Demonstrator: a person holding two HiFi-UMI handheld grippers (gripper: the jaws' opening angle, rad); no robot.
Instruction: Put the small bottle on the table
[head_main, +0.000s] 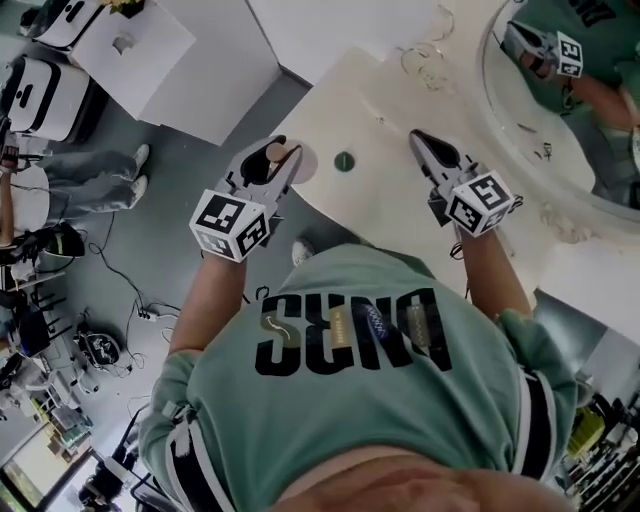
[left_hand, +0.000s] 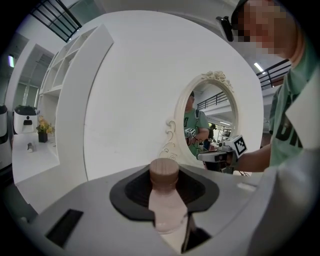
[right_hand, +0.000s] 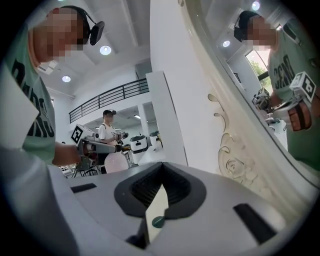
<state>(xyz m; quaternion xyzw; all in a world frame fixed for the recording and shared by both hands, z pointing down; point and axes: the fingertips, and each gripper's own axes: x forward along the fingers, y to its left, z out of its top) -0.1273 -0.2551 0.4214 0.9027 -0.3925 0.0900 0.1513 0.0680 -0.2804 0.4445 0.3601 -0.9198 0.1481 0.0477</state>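
Above the tabletop (head_main: 385, 205) edge, the left tongs (head_main: 285, 148) clench the small bottle (head_main: 275, 153) upright, cap uppermost. The right tongs (head_main: 418, 136), clenched empty, hover beside a green disc (head_main: 345, 160).

left tool (head_main: 282, 157): gripping small bottle (left_hand: 165, 199) | right tool (head_main: 420, 137): closed, empty

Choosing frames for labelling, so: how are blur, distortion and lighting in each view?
Head view: sharp, flat even light, small bottle plain. Left gripper view: strong fisheye bending, dark rounded corners, the bottle near and slightly soft. Right gripper view: same bending, bright ceiling lamps, mirror frame curved.
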